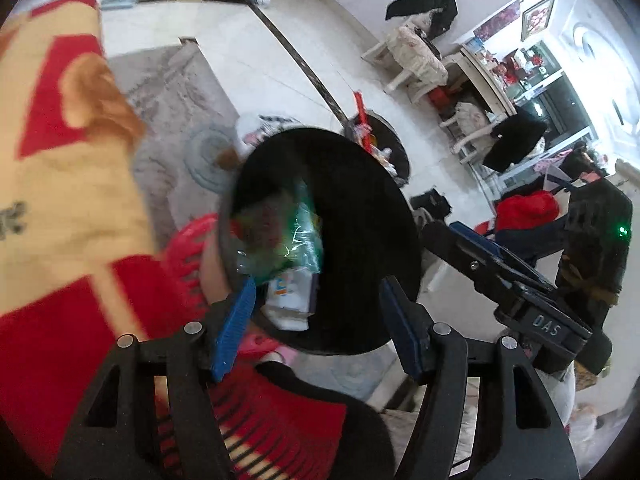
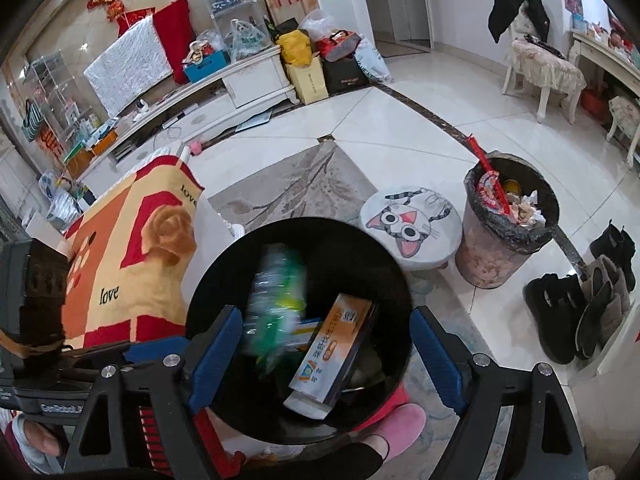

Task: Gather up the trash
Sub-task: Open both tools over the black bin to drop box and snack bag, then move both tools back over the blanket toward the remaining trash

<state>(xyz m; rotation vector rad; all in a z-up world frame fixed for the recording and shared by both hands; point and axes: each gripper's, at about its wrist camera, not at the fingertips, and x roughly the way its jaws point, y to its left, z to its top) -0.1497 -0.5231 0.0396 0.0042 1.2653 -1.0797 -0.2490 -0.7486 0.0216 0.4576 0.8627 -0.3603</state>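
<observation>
Pale tiled floor [image 2: 400,116] with a grey patterned rug [image 2: 296,184]. My left gripper [image 1: 316,312] and right gripper [image 2: 324,344] hang over a black bin [image 2: 240,280], jaws wide, gripping nothing. Inside the bin — an orange-and-white carton [image 2: 332,348] and a green plastic wrapper [image 2: 276,312], motion-blurred, its shape unclear. Just beyond the bin's far rim stands a cat-face stool [image 2: 408,224]; beside it, a lined waste basket [image 2: 504,248] heaped with trash, red sticks protruding.
</observation>
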